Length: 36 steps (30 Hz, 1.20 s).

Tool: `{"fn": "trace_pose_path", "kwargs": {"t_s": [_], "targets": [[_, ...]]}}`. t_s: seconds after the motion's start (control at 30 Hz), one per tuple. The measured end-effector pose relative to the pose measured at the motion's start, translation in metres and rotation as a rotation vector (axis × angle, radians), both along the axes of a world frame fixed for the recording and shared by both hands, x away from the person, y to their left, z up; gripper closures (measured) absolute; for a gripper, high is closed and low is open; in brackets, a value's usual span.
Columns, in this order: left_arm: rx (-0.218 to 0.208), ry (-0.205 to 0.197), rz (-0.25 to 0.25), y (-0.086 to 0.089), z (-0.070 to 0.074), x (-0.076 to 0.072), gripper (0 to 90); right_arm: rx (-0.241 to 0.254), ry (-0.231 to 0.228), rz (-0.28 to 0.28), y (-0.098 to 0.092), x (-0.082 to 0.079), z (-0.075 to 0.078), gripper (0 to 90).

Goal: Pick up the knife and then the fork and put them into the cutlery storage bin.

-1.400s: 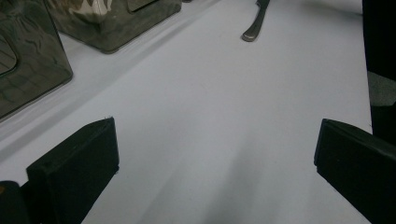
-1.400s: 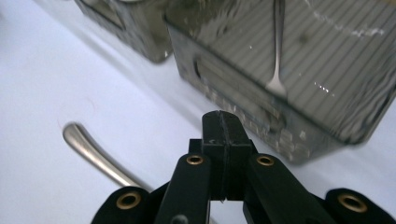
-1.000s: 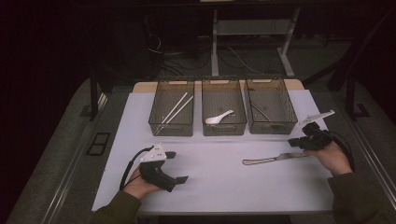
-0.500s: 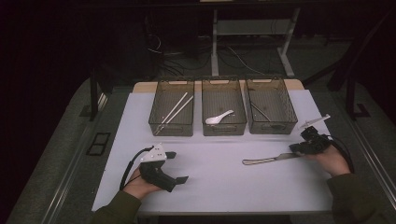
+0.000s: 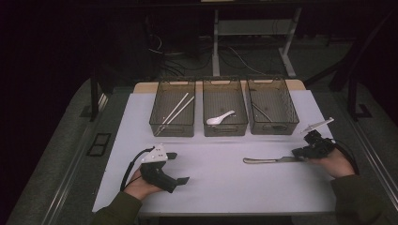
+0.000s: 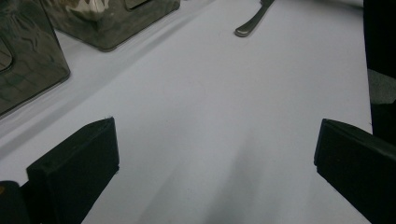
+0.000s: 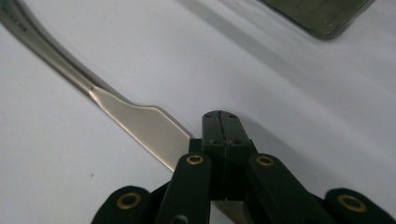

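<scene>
Right gripper (image 7: 219, 122) fingers look clamped tight on the knife (image 7: 135, 122) blade tip, flat on the table (image 5: 216, 187). Grip's so near the end it could pivot or slip when lifted. Left gripper (image 5: 174, 168) sits wide open.

Three bins stand in a row at mid-frame on the table (image 5: 216, 187): the left bin (image 5: 172, 123) holds chopsticks (image 5: 174, 111), the middle bin (image 5: 225, 127) a spoon (image 5: 219, 118), the right bin (image 5: 272, 123) sits beside it. A knife (image 5: 270, 160) lies lower right, before the bins.
</scene>
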<state>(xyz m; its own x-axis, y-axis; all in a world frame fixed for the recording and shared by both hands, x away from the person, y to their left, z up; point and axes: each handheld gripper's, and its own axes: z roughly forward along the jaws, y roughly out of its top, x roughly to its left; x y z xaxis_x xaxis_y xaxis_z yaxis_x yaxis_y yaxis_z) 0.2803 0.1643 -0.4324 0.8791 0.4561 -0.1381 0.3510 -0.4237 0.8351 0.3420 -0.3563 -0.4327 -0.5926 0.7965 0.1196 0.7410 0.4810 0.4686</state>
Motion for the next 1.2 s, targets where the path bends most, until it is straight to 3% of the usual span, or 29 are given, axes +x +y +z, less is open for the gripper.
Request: {"fn": "trace_pose_path", "kwargs": {"t_s": [0.83, 0.97, 1.17, 1.2], "targets": [[0.002, -0.003, -0.003, -0.001, 0.000, 0.000, 0.0, 0.003, 0.046, 0.071, 0.001, -0.040, 0.003, 89.5], [0.003, -0.002, -0.002, -0.001, 0.000, 0.000, 0.0, 0.018, 0.043, 0.060, -0.002, -0.037, 0.009, 77.0], [0.004, -0.004, 0.000, -0.001, 0.000, 0.000, 0.0, 0.031, -0.001, 0.036, 0.002, -0.033, 0.019, 55.4], [0.003, -0.004, 0.001, -0.002, 0.000, 0.000, 0.0, 0.032, -0.003, 0.040, 0.004, -0.031, 0.019, 56.8]]}}
